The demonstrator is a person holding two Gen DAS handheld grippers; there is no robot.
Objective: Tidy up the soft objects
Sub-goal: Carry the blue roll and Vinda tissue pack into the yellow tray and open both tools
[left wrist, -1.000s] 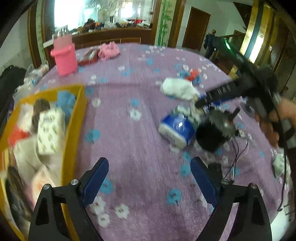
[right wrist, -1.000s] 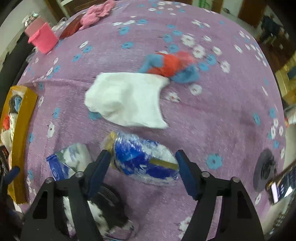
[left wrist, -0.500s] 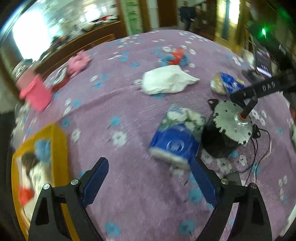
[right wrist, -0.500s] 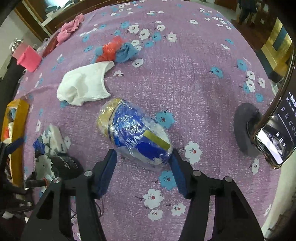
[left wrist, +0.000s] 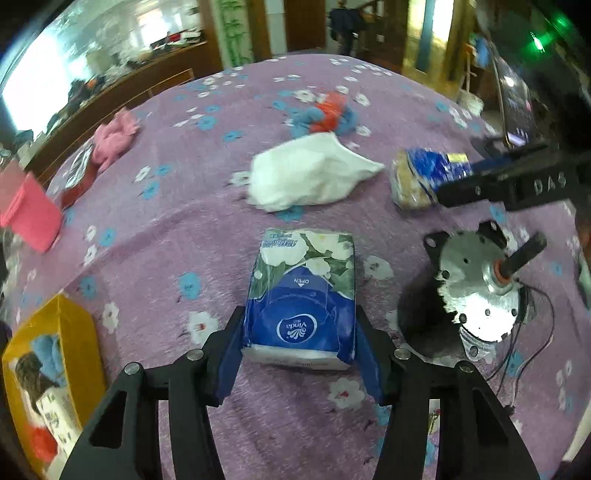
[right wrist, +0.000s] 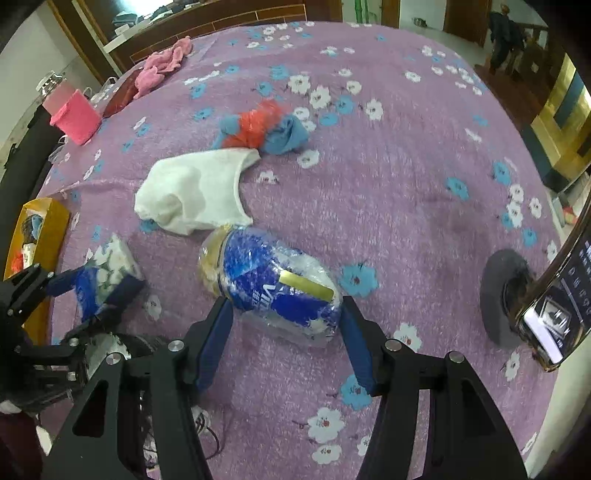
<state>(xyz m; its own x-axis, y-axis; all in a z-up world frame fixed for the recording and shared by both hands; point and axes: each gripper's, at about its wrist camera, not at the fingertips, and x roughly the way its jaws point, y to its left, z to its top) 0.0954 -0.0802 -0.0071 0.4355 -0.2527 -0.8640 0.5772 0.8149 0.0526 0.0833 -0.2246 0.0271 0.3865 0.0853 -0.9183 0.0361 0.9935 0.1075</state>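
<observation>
The left gripper (left wrist: pixel 299 350) has just closed its jaws onto the sides of the tissue pack (left wrist: pixel 301 295), which lies flat on the purple flowered cloth (left wrist: pixel 184 206). The right gripper (right wrist: pixel 286 334), half open, brackets the wrapped roll (right wrist: pixel 269 286), pads at its sides, grip unclear. Left, the yellow box (left wrist: pixel 79 332) holds soft things. Beyond lie a white cloth (left wrist: pixel 306 173) and dark wood furniture (right wrist: pixel 207 22).

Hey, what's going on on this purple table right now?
A person is tidying soft things with two handheld grippers. The left gripper has just been closing, and its fingers now squeeze the tissue pack. The right gripper is clamped on the plastic-wrapped blue roll. Both items rest on the floral cloth; the yellow bin is partly filled.
</observation>
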